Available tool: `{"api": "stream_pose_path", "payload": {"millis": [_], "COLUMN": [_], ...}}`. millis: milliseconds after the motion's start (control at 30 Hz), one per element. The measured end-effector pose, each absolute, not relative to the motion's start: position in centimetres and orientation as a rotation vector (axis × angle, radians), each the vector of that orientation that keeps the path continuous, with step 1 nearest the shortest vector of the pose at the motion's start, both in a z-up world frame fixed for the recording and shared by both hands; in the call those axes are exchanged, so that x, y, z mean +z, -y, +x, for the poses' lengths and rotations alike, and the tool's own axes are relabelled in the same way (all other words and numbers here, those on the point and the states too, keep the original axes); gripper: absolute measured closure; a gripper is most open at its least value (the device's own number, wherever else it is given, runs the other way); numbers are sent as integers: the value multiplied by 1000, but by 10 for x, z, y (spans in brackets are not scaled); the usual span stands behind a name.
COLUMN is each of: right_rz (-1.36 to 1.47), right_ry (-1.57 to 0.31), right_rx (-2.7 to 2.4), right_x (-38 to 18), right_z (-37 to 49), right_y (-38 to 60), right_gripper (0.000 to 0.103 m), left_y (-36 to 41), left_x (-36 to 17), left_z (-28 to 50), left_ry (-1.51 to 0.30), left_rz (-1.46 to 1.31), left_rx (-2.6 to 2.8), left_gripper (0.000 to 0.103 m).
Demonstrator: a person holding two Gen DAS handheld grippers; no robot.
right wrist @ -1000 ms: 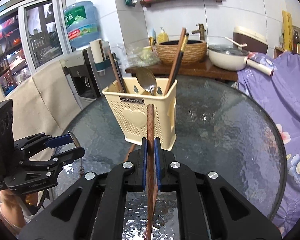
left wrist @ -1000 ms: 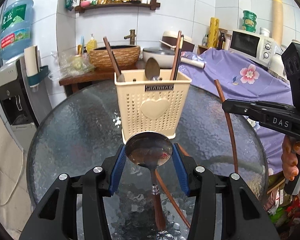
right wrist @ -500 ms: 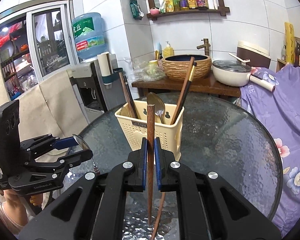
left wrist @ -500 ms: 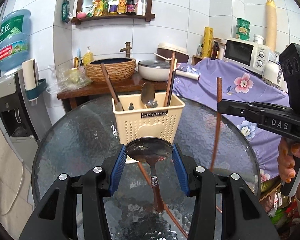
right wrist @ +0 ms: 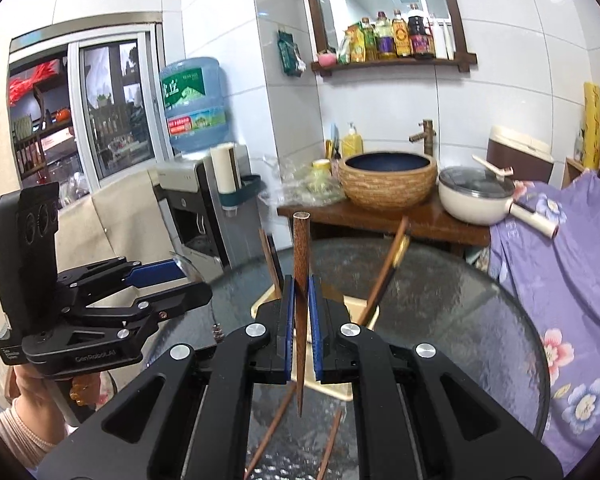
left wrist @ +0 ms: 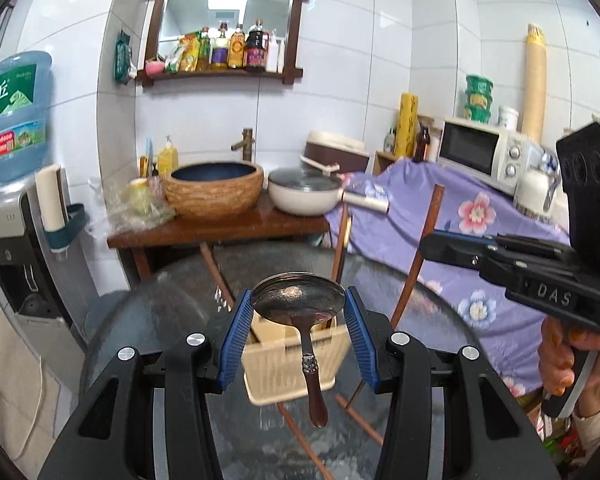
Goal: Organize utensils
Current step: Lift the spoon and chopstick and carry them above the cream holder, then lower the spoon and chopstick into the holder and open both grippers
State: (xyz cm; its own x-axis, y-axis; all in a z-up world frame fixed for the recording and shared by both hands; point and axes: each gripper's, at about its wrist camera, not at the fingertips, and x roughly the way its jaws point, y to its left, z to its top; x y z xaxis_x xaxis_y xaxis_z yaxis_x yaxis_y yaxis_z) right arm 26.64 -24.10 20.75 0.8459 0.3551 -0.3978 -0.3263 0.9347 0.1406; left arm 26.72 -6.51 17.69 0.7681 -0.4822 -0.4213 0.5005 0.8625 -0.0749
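The left tongs (left wrist: 298,322) hold a metal spoon (left wrist: 299,300) by the rim of its bowl, blue pads pressed on either side, the handle hanging down and toward the camera with its brown end free. That is a thin hold on a curved, slick edge, so I judge the spoon could swivel or slip out if the tongs tilt or jolt. The right tongs (right wrist: 299,322) are nearly closed on one dark wooden chopstick (right wrist: 300,304), which stands close to upright between the pads, thick end above and thin tip below. Clamped at a single spot, it could pivot and miss its slot on the way down. Just beyond and below both tongs stands the cream utensil basket (left wrist: 296,364) on the round glass table (right wrist: 480,320), largely hidden behind the jaws in each view; that makes the aim into a compartment hard to judge. Other chopsticks (right wrist: 386,270) already lean out of the basket, and an incoming spoon or stick could catch on them or tip the light basket. Loose chopsticks (right wrist: 278,420) lie on the glass beneath the right tongs, waiting. Farther off, a wooden counter carries a woven basin (left wrist: 214,190) and a white pot (left wrist: 306,196).
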Motion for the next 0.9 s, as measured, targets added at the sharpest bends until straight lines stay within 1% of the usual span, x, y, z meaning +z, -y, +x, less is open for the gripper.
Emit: {"api": "stream_pose_path", "payload": {"millis": [200,333,433,533,900], "right_rz": [67,44,32,32,39], "right_ry": [-383,-350,-338,-349,-419], "right_rx": [337,296,271,251,242], "right_x": [250,264,264,254,186], "right_z": [286,297,307,319,341], "right_y": [241,240,239,241,239], "right_gripper": [95,95,95,95,95], "left_y": [71,78,81,85,92], "left_x": [212,219,214,201,143], "left_z": [292,311,325,337,357], "left_ry": [-388,-364,-358,-380,-456], "left_rz": [23,15,10,-1,-4], "left_rx": [-482,-428,-394,-377,-350], "left_gripper": [57,57,57,57,57]}}
